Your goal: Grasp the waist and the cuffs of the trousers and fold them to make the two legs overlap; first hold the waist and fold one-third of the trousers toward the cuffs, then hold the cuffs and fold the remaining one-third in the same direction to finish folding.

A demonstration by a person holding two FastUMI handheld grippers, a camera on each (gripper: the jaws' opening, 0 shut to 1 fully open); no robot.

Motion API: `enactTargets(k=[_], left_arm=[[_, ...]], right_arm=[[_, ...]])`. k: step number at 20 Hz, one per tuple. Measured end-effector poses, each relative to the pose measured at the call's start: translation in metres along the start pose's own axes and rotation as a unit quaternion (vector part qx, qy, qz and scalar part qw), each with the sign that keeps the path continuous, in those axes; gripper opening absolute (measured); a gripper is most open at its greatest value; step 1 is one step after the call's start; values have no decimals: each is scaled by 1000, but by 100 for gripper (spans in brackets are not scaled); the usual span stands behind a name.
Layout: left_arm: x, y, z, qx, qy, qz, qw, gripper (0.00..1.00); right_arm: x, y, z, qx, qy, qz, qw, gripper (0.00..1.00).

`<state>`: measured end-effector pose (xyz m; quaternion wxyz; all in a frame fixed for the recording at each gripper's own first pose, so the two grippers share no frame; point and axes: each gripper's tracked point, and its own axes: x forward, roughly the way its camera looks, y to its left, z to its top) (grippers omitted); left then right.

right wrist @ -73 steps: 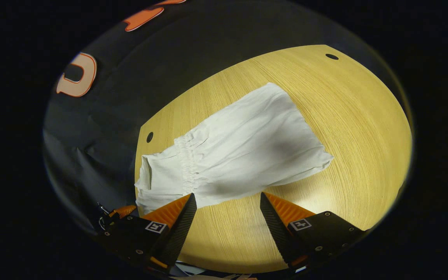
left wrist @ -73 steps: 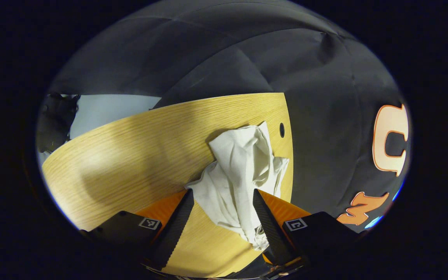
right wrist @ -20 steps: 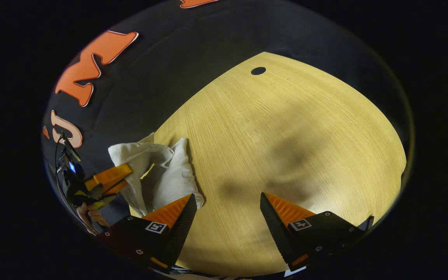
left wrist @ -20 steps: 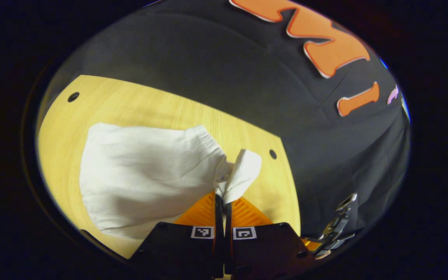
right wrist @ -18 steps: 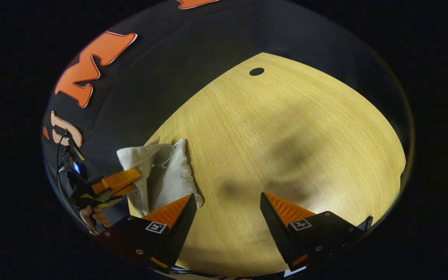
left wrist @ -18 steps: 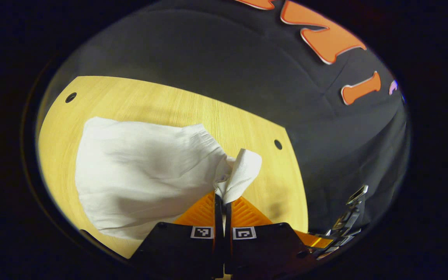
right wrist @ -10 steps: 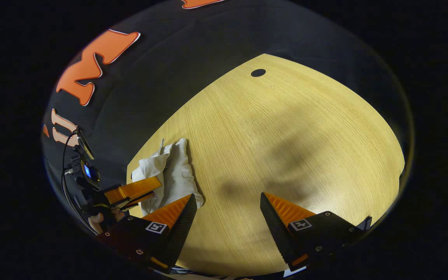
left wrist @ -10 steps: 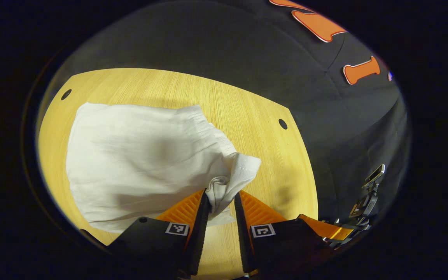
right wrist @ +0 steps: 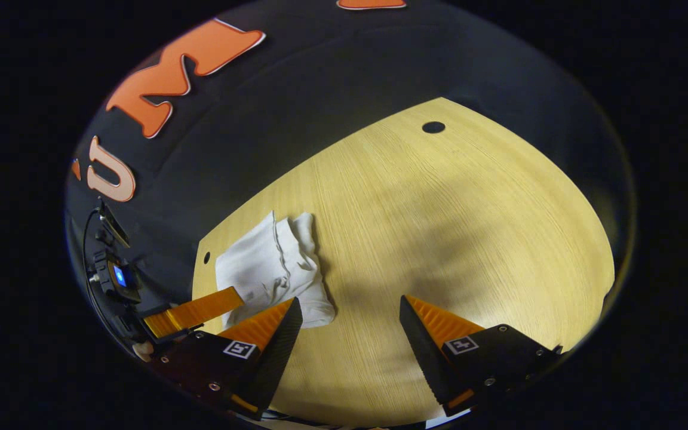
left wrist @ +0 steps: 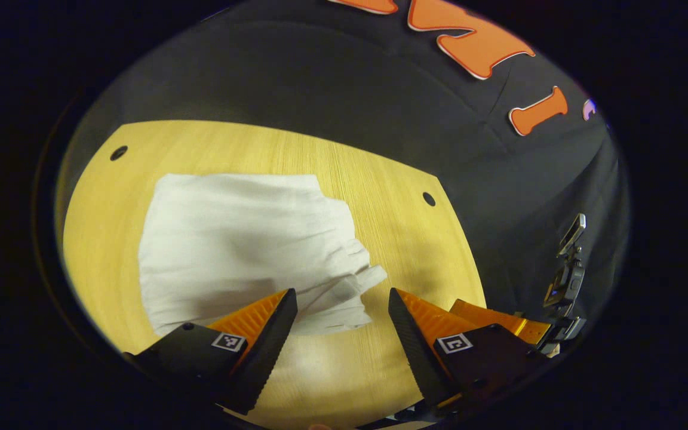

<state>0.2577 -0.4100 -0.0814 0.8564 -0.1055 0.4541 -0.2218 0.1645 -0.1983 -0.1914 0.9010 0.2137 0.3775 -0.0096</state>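
Now the worktop (left wrist: 392, 179) carries the white trousers (left wrist: 242, 239) lying flat and free, spread from near its far left corner toward the far right corner, with the gathered end rumpled at the side nearest the left tongs. A second ago that rumpled end was pinched and raised off the wood; it has since been dropped, and the cloth has settled into a broad, fairly even slab.

The left tongs (left wrist: 342, 298) have gone from clamped to spread wide and hold nothing; the loose corner of cloth lies just ahead of them, between the two fingers but apart from both. The right tongs (right wrist: 350, 307) are spread just as wide as they were, with nothing between them, over bare wood beside the near end of the trousers (right wrist: 272, 272).

In the right gripper view the left tongs show at the worktop's near left edge, just beside the bundled end.

By my reading, a placement has just ended. Whether the legs lie squarely over one another cannot be told from here, and the thirds-folds appear not yet begun.
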Motion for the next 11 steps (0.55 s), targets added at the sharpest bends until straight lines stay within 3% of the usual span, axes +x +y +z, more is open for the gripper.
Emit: enactTargets(k=[4,8,11], left_arm=[[-47,24,40,27,-99,40,994,100],[-77,56,41,49,-177,90,979,100],[-85,60,39,48,-222,107,968,100]], right_arm=[[-13,23,25,-59,-41,5,997,99],[-32,51,50,-118,-95,12,988,98],[-48,75,63,-155,-136,30,978,98]])
